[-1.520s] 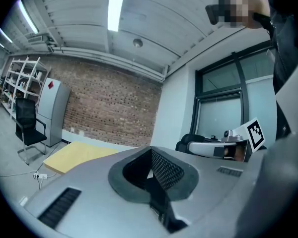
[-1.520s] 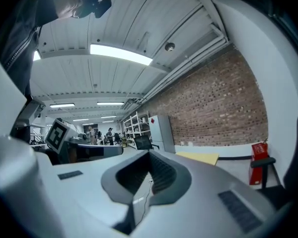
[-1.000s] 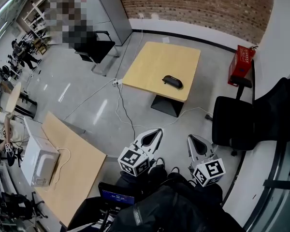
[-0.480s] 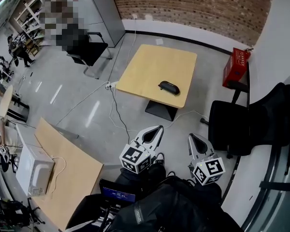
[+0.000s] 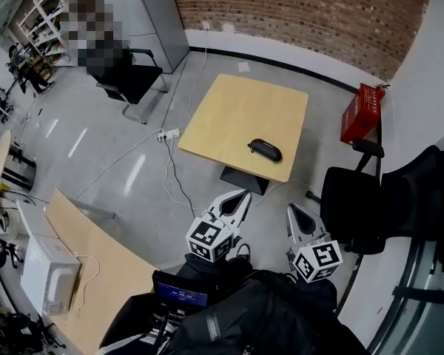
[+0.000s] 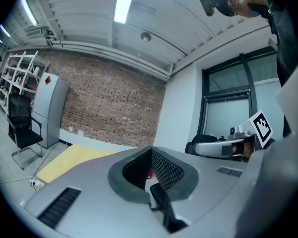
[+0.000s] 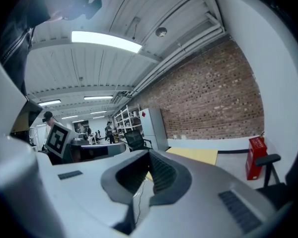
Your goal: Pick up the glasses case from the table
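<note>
No lettering can be read anywhere. The only printed marks are the black-and-white square patterns on the left marker cube [image 5: 209,240] and the right marker cube [image 5: 317,261]. The red plastic crate [image 5: 361,113] by the white wall carries pale marks that are too small to make out. So are the blue lines on the small dark screen [image 5: 179,296] at the person's lap.

The left gripper [image 5: 243,196] and the right gripper [image 5: 292,210] are held low in front of the person's dark-clothed body. They sit side by side and apart, both pointing forward and nearly level towards the square light-wood table [image 5: 229,102]. In the left gripper view, the left gripper's ribbed black pads meet at the tip with nothing between them. In the right gripper view, the right gripper's jaws likewise meet at the front and are empty.

The black oval glasses case [image 5: 265,149] lies flat on the table top near the table's near right edge. It is well apart from both grippers, with bare grey floor [image 5: 118,146] between. A black office chair [image 5: 353,209] stands just right of the right gripper.
</note>
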Tool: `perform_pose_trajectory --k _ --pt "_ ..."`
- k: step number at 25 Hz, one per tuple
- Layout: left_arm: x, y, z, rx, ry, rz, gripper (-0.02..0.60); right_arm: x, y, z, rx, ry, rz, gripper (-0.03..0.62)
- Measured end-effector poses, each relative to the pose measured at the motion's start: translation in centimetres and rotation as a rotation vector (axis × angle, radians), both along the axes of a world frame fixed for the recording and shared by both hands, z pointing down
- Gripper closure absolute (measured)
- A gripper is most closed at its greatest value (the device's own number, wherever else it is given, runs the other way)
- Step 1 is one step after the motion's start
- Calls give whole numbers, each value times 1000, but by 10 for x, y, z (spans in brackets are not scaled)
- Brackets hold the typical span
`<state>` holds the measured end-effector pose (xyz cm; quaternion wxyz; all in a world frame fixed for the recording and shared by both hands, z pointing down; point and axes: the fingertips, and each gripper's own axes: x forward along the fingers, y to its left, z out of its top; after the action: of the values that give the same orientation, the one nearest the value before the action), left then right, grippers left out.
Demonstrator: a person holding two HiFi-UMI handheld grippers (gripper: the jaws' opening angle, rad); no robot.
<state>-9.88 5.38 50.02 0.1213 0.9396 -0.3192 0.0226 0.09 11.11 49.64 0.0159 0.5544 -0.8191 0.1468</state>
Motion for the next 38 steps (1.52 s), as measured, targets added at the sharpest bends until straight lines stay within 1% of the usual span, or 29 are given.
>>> perform_pose_trajectory --k 6,10,16,20,25,29,32,35,38 --pt "-7 -34 12 -13 -23 27 583 -11 -34 5 -21 15 19 591" --pt "-10 -49 19 -20 -38 27 583 -15 -47 8 -37 24 25 591" --pt "-10 -62 26 -41 -25 20 583 -17 -56 14 -66 26 22 589" --pt "2 -69 36 -57 -33 31 583 -4 -65 25 -92 18 26 590" --pt "19 -89 44 -70 -83 34 583 14 -98 30 -93 -12 -2 589" --pt "24 -119 42 -66 -110 6 583 20 -134 27 -72 -29 -44 589" --pt "32 -150 42 -61 -122 -26 583 31 -162 25 -59 -37 -73 589" --pt "41 -179 46 -63 -153 -55 583 56 -185 28 -63 -53 -75 591" --pt "52 -203 50 -78 -167 -77 583 82 -209 28 -64 -70 -67 591"
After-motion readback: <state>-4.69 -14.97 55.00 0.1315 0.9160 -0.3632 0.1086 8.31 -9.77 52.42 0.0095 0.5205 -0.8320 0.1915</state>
